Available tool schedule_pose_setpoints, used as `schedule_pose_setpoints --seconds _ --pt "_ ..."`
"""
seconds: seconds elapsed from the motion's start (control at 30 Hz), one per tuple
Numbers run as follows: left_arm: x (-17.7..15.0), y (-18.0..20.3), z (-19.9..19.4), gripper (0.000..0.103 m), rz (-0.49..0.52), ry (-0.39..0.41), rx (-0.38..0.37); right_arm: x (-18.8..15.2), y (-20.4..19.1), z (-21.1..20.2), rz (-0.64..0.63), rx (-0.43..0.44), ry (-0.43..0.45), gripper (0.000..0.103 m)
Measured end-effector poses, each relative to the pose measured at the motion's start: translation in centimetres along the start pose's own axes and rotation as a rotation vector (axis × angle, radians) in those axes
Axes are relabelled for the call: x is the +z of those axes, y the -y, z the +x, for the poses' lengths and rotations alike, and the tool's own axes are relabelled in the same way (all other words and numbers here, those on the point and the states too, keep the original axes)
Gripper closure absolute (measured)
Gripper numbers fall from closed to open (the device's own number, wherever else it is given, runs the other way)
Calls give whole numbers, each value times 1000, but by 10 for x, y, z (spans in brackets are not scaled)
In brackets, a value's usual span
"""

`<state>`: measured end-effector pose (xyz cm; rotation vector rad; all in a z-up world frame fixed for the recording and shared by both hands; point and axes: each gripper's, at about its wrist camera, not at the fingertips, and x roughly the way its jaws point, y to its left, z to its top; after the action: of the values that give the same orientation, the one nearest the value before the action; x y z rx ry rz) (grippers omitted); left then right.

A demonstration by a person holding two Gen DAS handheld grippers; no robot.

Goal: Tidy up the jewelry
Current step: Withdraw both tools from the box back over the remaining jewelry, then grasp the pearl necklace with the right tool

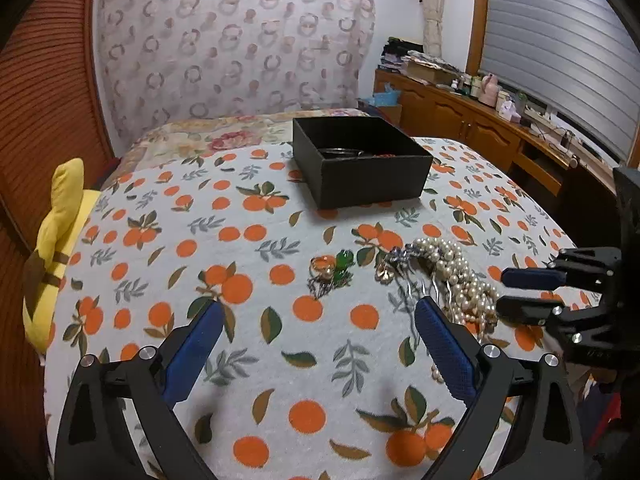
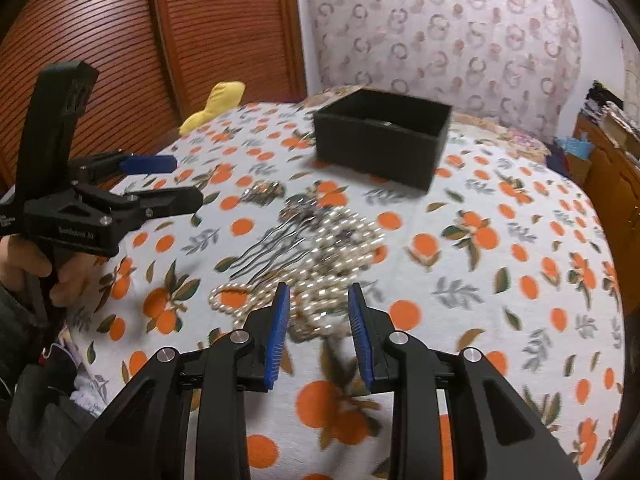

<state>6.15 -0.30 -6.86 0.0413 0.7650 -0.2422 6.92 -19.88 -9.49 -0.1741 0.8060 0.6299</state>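
Hovering my right gripper (image 2: pixel 318 312), jaws partly open and empty, over the pearl necklace (image 2: pixel 320 264) mid-bedspread (image 2: pixel 480 280), I judge pickup next: lower, pinch, carry to the black box (image 2: pixel 380 148); my left gripper (image 1: pixel 316 328) waits wide.

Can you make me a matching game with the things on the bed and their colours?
Things:
1. box
2. pearl necklace
3. stuffed toy
4. pads on the left hand-held gripper

Colours:
A. yellow
B. blue
C. black
D. creamy white

Right pairs: 1-C, 2-D, 3-A, 4-B
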Motion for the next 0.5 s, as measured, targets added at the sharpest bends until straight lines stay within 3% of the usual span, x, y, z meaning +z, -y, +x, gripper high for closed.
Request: schedule_pose_setpoints --seconds 0.43,0.5 --pt "-14 1 -4 10 -6 -12 -6 2 1 18 9 -1 -45 71" --pt "-14 2 -3 10 -4 -16 -8 2 1 19 12 2 -44 81"
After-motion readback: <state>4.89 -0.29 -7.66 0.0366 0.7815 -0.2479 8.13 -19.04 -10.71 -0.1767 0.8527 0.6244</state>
